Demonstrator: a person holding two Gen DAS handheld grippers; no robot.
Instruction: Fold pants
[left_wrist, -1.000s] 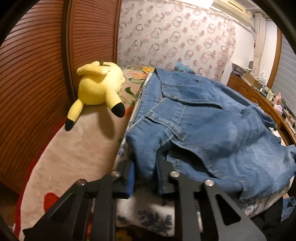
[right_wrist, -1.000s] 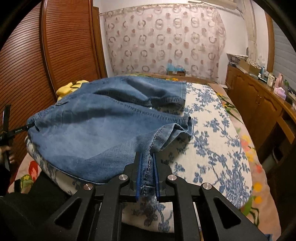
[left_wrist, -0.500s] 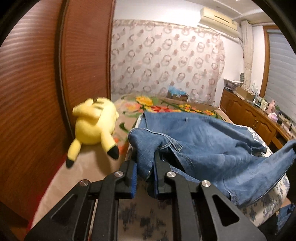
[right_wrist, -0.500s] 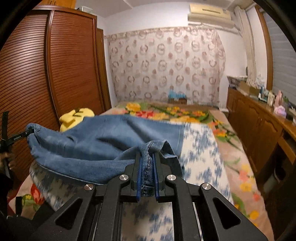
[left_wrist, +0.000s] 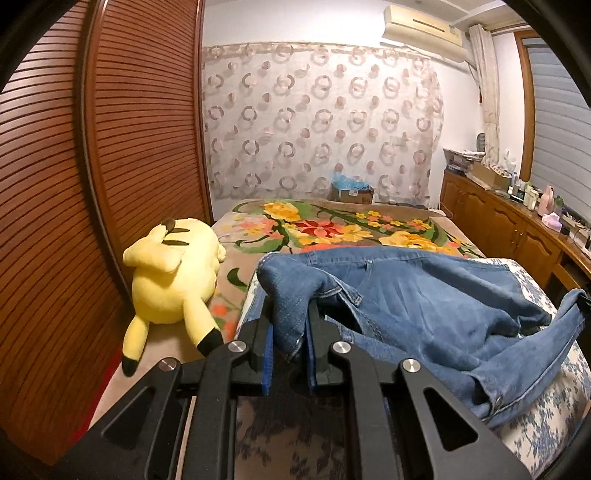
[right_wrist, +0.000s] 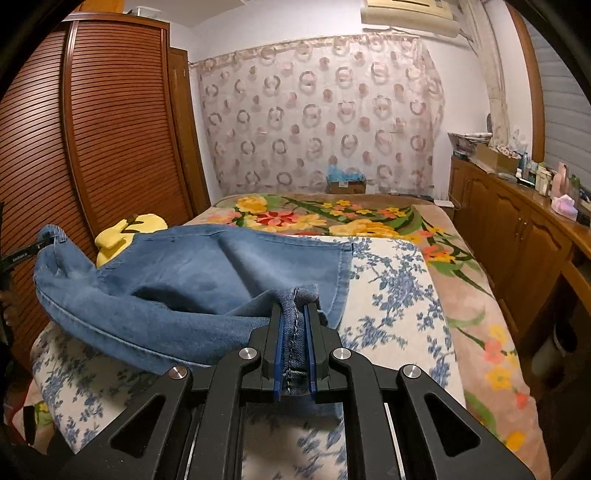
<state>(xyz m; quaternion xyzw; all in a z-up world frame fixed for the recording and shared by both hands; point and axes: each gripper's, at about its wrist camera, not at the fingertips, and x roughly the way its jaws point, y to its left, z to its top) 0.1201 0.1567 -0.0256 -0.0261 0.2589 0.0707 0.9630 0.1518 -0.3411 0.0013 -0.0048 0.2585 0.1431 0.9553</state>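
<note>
Pants (left_wrist: 424, 295): blue denim, lifted clear of the bed (right_wrist: 391, 295) along the near edge and slung between both claws; the far part lies on the blue-flowered sheet.

Left wrist view, left to right:
- Wardrobe (left_wrist: 92, 166), slatted brown doors, fills 9 to 11 o'clock, close along the bed's left side.
- Yellow plush toy (left_wrist: 173, 273), at 9 o'clock of the pants, lying on the floral blanket (left_wrist: 332, 229) just beside the denim, not touching it.
- Left gripper (left_wrist: 290, 332), at 6 o'clock: jaws nearly closed, pinching a thick fold of the waist end.
- Cardboard box (left_wrist: 352, 192) at 12 o'clock, against the patterned curtain (left_wrist: 321, 122) beyond the bed's far end.
- Wooden cabinets (left_wrist: 517, 232), at 2 to 3 o'clock, top crowded with small items, a narrow aisle between them and the bed.

Right wrist view, left to right:
- Pants corner at 9 o'clock, held up by the other claw at the frame's edge.
- Right gripper (right_wrist: 294, 332), at 6 o'clock: jaws almost closed, clamping a hemmed edge of denim.
- Open room: bare sheet from 1 to 4 o'clock of the pants, floral blanket clear at 12 o'clock; bed's right edge drops off at 3 o'clock.
</note>
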